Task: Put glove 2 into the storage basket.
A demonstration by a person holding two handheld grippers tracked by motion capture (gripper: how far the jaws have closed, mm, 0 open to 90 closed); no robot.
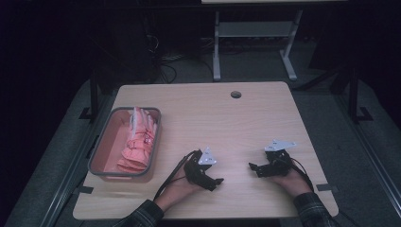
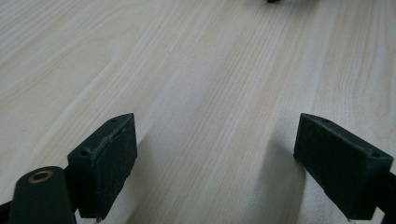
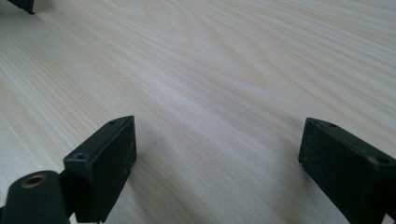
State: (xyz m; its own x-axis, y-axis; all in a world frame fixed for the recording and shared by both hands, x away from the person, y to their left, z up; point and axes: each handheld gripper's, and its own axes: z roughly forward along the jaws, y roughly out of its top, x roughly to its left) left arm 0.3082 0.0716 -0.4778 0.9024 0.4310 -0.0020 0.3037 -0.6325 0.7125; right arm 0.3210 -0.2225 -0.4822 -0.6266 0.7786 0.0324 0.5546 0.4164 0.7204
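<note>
While both hands rest on the near half of the tabletop [image 1: 236, 118], the left gripper [image 1: 213, 181] and right gripper [image 1: 254, 166] sit spread wide, grasping nothing, tips facing each other. Pink cloth [image 1: 137, 142] is way off left in the grey bin [image 1: 101, 142], well apart from either.

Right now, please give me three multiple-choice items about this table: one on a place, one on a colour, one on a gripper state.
1. Where does the tray stand on the table?
A. left side
B. right side
C. far edge

2. What colour is the cloth in the tray?
A. blue
B. pink
C. green

3. How do the jaws of the left gripper stand?
A. shut
B. holding the cloth
C. wide apart, empty

Answers:
1 A, the high view shows it by the left edge.
2 B, the folds look pink.
3 C, bare wood lies between the jaws.
</note>
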